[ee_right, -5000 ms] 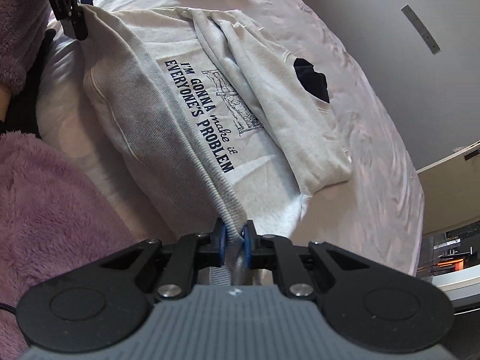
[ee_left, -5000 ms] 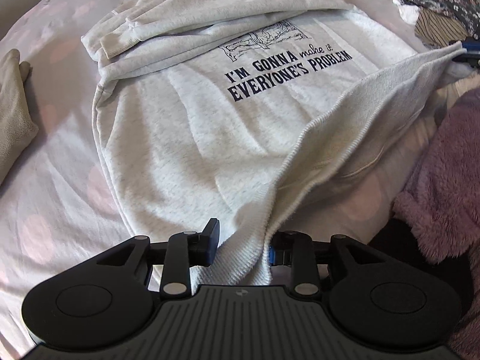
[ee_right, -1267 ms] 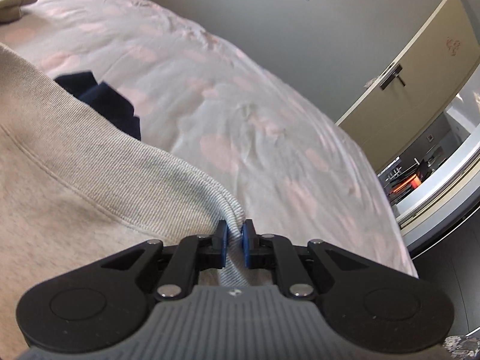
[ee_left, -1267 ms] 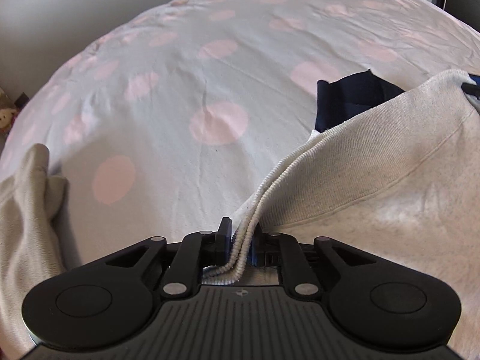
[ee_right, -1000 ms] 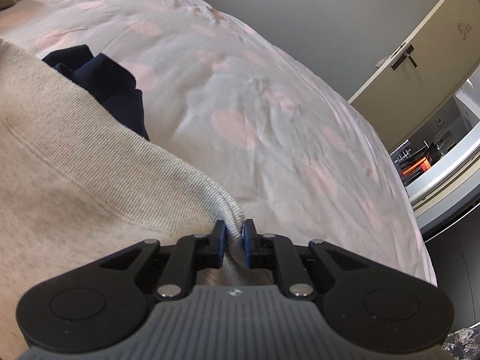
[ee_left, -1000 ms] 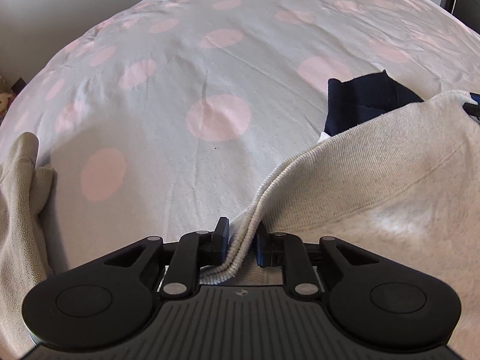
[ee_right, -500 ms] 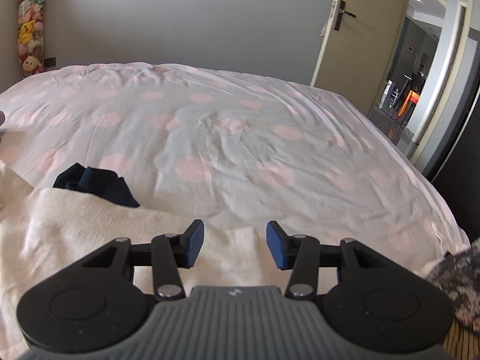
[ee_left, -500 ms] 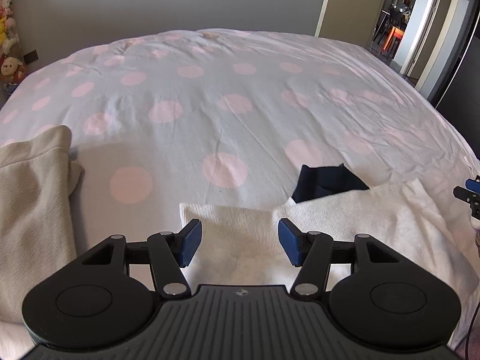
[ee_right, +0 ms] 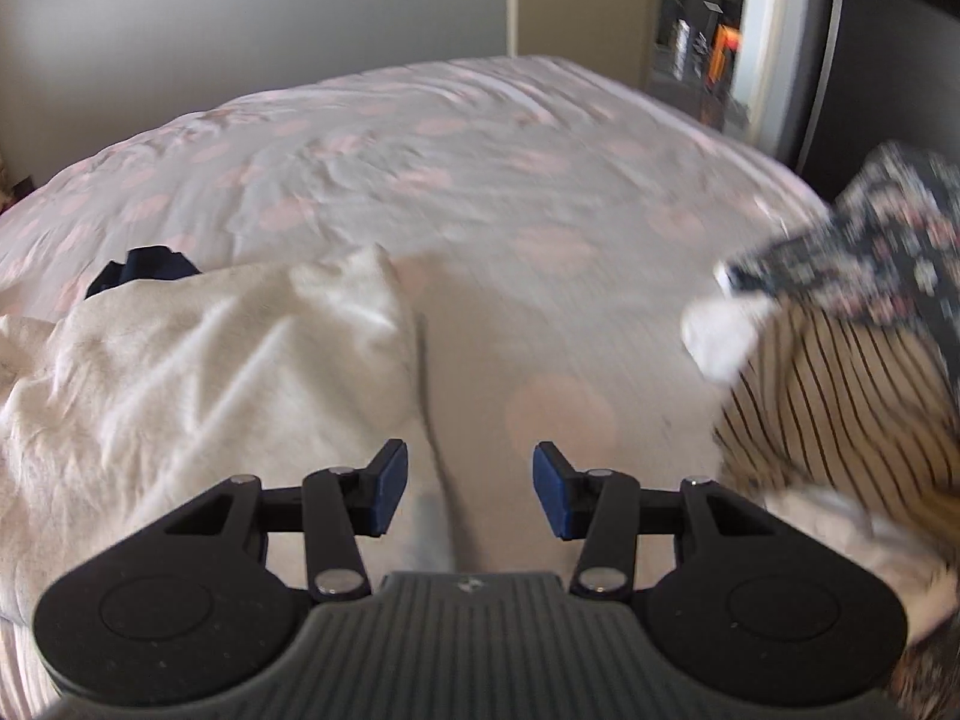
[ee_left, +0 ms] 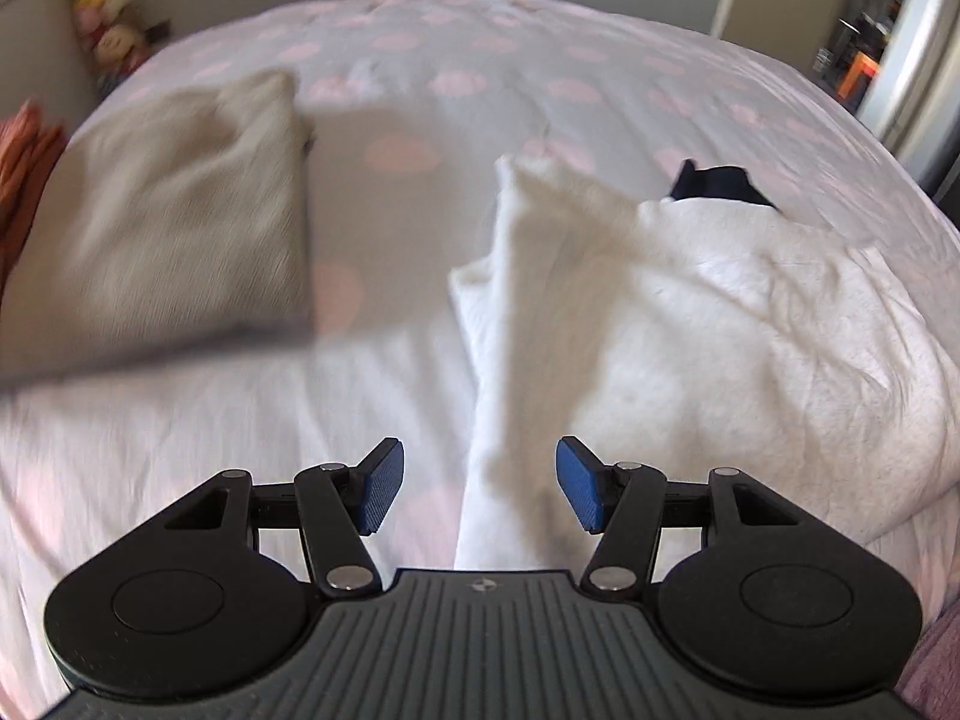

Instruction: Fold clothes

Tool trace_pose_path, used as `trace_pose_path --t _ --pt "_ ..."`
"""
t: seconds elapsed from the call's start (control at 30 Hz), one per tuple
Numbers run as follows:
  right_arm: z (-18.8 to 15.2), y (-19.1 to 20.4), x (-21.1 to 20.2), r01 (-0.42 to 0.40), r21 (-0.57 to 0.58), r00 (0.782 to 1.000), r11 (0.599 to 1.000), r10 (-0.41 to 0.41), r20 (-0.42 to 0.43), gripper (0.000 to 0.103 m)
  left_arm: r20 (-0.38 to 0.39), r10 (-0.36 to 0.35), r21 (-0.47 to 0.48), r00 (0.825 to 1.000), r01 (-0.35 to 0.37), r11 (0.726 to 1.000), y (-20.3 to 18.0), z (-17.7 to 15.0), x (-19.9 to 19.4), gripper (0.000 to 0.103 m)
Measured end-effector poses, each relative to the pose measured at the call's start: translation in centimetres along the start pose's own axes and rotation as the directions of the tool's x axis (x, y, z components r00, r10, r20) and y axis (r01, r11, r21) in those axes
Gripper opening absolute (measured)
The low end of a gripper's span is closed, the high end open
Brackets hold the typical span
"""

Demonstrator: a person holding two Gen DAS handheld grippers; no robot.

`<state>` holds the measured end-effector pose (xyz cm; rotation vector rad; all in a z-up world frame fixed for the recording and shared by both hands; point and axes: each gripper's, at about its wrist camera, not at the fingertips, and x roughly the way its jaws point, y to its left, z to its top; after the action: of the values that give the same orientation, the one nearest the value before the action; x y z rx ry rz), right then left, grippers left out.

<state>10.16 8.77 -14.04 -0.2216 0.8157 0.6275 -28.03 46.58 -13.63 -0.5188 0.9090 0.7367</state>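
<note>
Sweatshirt (ee_left: 690, 324), folded, centre-right; left gripper (ee_left: 480, 495) and right gripper (ee_right: 471, 491), fingers wide, empty. Advised: pinch both side edges evenly.

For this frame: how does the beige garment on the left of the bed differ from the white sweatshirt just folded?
The beige garment is darker, a tan tone; the white sweatshirt is near white. The beige garment lies off to the left, away from the open left gripper; the white sweatshirt's edge runs down between that gripper's fingers, untouched. A dark navy item peeks out behind the sweatshirt, none by the beige one. Both rest on the spotted bedspread.
</note>
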Motion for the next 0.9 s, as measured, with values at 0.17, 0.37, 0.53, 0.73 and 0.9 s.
trace_pose_path --t 0.17,0.37,0.53,0.73,0.9 --pt "-0.6 -3.2 0.2 -0.100 0.175 0.994 0.980 0.106 -0.023 0.050 -0.010 -0.083 -0.179 0.997 0.080 0.981 1.8 -1.6 0.8 0.055" --pt "-0.4 -3.2 2.6 -0.199 0.226 0.965 0.954 0.231 -0.125 0.050 -0.091 -0.125 -0.245 0.988 0.099 0.964 2.4 -3.1 2.9 0.039" --pt "-0.7 -1.7 3.8 -0.291 0.173 0.922 0.941 0.324 -0.211 0.049 -0.103 -0.117 -0.222 0.988 0.092 0.971 2.1 -3.2 3.2 0.033" --pt "-0.6 0.7 3.0 -0.330 -0.044 0.903 0.943 0.302 -0.304 0.018 -0.106 -0.106 -0.210 0.989 0.082 0.974 2.2 -3.4 3.1 0.026" --pt "-0.9 0.8 3.2 -0.252 -0.266 0.904 0.931 0.129 -0.407 0.005 -0.108 -0.100 -0.229 0.989 0.073 0.971 2.8 -3.6 3.0 0.020"
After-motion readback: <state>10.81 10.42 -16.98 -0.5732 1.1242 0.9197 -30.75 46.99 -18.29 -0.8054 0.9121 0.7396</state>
